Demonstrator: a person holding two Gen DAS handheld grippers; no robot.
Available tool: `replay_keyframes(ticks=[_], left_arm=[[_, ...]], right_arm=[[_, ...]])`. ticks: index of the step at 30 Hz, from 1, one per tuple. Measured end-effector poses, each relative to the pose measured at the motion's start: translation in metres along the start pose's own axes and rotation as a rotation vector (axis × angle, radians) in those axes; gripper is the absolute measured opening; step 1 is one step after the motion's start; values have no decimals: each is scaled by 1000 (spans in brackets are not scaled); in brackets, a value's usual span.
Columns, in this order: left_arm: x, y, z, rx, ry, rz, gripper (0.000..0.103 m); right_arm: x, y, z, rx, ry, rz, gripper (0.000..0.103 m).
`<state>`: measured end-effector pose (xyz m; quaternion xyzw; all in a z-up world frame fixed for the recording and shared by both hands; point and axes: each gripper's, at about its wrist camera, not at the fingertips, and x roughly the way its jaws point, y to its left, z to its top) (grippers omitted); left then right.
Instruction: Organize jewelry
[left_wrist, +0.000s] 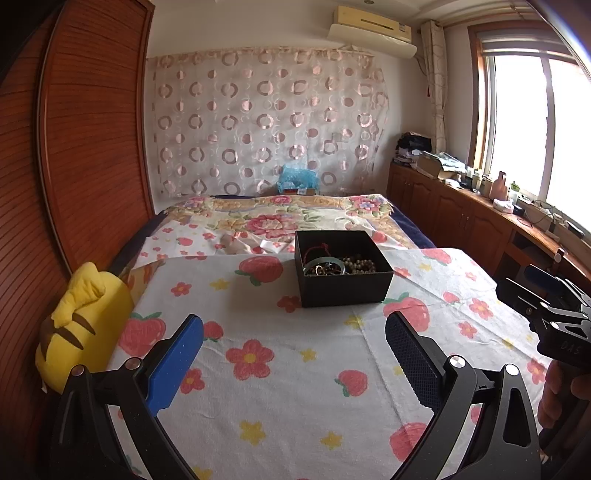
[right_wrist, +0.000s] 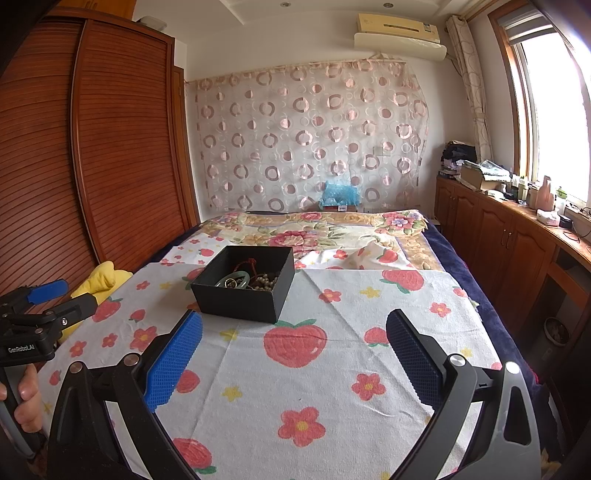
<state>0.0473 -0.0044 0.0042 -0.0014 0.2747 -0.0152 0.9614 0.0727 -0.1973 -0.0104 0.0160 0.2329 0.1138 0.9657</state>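
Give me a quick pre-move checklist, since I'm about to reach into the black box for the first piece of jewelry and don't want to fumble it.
1. Left tongs open and empty: ok.
2. Right tongs open and empty: ok.
3. Black box open, no lid in the way: ok.
4. Jewelry visible inside, green bangle and beaded strand: ok.
5. Pieces lying separate, not tangled: cannot tell; they overlap.
6. Bare strawberry-print cloth between tongs and box: ok.

Home bedroom: bed (left_wrist: 295, 369), wooden wardrobe (left_wrist: 74, 147), curtained window (left_wrist: 535, 122)
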Motion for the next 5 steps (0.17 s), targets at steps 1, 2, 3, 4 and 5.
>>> replay_keyframes(ticks=[1,2,3,4,5], left_arm=[[0,0,0,0,1,1,95],[0,0,0,-1,1,1,95],[0,0,0,-2,0,0,95],[0,1,-1,-1,-1,-1,95],[0,0,-1,-1,-1,-1,95]], right_arm=[[0,0,0,0,0,0,100],[0,0,-1,0,0,1,100],[0,1,-1,0,0,1,100],[0,1,-1,0,-1,1,100],[0,0,0,1,0,1,100]])
